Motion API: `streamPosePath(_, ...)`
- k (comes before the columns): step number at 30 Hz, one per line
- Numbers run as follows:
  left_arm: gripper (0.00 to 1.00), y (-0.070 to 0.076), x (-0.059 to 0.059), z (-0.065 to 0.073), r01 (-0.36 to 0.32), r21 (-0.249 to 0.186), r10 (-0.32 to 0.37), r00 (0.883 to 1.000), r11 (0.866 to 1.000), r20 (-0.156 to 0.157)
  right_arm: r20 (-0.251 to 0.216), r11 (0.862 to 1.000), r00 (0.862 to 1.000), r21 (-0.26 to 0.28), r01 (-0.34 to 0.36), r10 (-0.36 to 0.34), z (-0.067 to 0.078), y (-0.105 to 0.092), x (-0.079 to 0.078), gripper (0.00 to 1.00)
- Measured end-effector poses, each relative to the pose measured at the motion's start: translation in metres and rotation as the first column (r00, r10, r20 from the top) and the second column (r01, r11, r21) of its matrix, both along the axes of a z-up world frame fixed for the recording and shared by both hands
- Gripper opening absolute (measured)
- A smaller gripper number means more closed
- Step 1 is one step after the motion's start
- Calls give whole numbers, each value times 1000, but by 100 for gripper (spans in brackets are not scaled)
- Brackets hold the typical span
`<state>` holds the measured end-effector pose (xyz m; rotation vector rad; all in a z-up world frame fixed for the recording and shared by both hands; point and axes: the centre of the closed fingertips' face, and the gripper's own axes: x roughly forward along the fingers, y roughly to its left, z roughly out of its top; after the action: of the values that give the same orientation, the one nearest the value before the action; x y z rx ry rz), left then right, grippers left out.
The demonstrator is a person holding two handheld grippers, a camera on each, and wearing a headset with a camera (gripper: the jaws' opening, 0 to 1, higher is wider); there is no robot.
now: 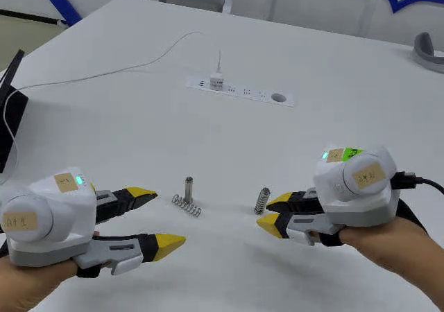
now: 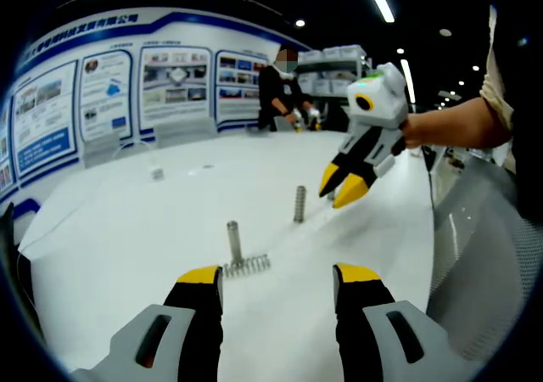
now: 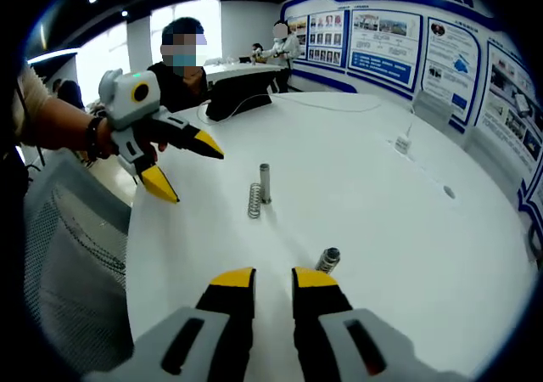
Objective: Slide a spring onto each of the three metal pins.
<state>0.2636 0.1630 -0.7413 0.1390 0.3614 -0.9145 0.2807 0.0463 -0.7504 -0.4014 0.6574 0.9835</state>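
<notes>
A bare metal pin (image 1: pixel 188 188) stands upright on the white table (image 1: pixel 125 118), with a loose spring (image 1: pixel 186 205) lying at its foot. To its right a second pin (image 1: pixel 263 200) carries a spring. My left gripper (image 1: pixel 158 218) is open, its yellow tips a little left of the loose spring. My right gripper (image 1: pixel 272 213) is narrowly open, nothing between its jaws, tips right beside the sprung pin. The left gripper view has the bare pin (image 2: pixel 232 240), the loose spring (image 2: pixel 246 266) and the sprung pin (image 2: pixel 299 204). The right gripper view has the sprung pin (image 3: pixel 327 259) just ahead.
A white power strip (image 1: pixel 239 90) with a plugged cable lies at the back of the table. A dark screen edge (image 1: pixel 10 111) stands at the far left, a grey object (image 1: pixel 429 52) at the far right. People stand in the background (image 3: pixel 182 59).
</notes>
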Motion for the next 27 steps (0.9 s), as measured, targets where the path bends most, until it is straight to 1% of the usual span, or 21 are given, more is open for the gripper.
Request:
streamPosePath(4, 53, 2, -2, 0, -2, 3, 2, 1000, 1000, -3, 2, 1000, 1000, 18, -20, 20, 2, 14, -2, 18)
streamPosePath(9, 53, 4, -1, -1, -5, 6, 5, 1000, 1000, -4, 9, 998, 999, 24, -52, 52, 0, 33, -2, 18)
streamPosePath(15, 53, 4, 1, 2, -11, 2, 11, 1000, 1000, 1, 19, 996, 997, 44, -72, 71, -1, 56, 9, 18)
streamPosePath(17, 53, 5, 1, 1, -13, 2, 13, 1000, 1000, -1, 17, 996, 997, 49, -75, 74, -1, 61, 12, 18)
streamPosePath(19, 53, 5, 0, 0, -13, 5, 13, 1000, 1000, -3, 13, 995, 997, 54, -78, 78, -3, 67, 15, 18)
streamPosePath(22, 53, 5, 0, -1, -13, 9, 13, 1000, 1000, -7, 12, 995, 996, 41, -93, 93, -7, 74, 18, 19)
streamPosePath(27, 53, 5, 1, -2, -14, 11, 14, 1000, 1000, -8, -5, 995, 995, 32, -99, 99, -17, 82, 22, 19)
